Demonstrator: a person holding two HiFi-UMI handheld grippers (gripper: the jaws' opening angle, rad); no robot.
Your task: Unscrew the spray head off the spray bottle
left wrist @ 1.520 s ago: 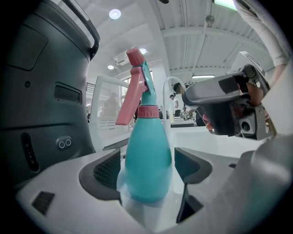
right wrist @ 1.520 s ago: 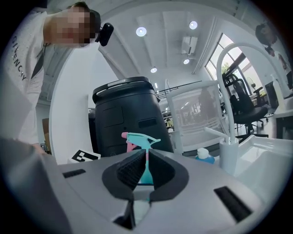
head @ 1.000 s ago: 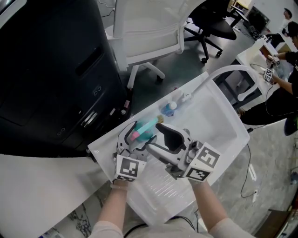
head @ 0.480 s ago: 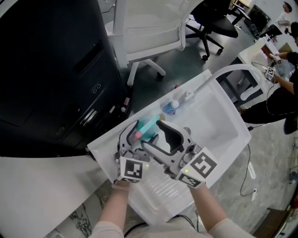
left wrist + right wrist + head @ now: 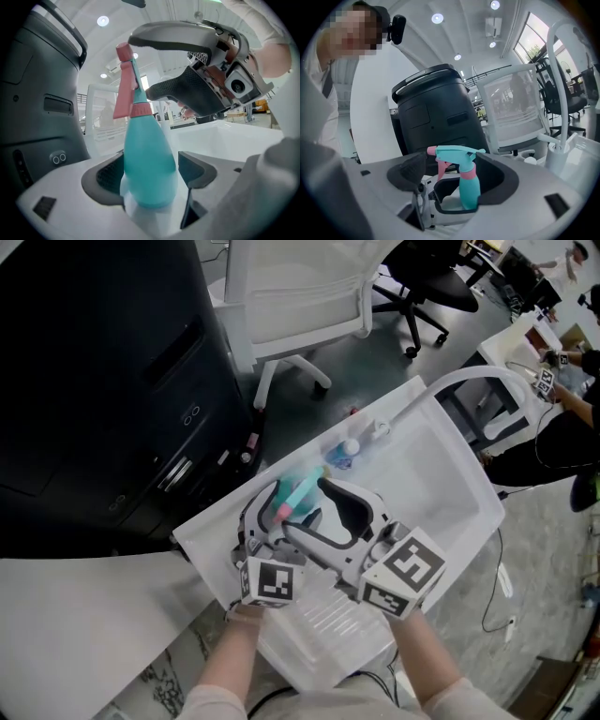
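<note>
The teal spray bottle (image 5: 302,491) stands upright over the white tray (image 5: 450,474). Its body (image 5: 149,161) sits between the dark pads of my left gripper (image 5: 150,174), which is shut on it. A teal spray head (image 5: 457,152) with pink nozzle and pink collar tops the bottle. My right gripper (image 5: 452,171) reaches in from the right at the height of that head. Its jaws have just been opening; the head stands between them and the pads are clear of it. The left gripper view shows the right gripper (image 5: 201,70) above the nozzle.
A small blue-capped bottle (image 5: 339,457) and a white cap (image 5: 376,432) lie at the tray's far edge. A large black bin (image 5: 94,381) stands to the left, a white chair (image 5: 300,296) behind. A white arched tube (image 5: 469,381) rises at the tray's far right corner.
The right gripper has rolled a little around the spray head and its marker cube has shifted. The left gripper and the bottle have kept their place.
</note>
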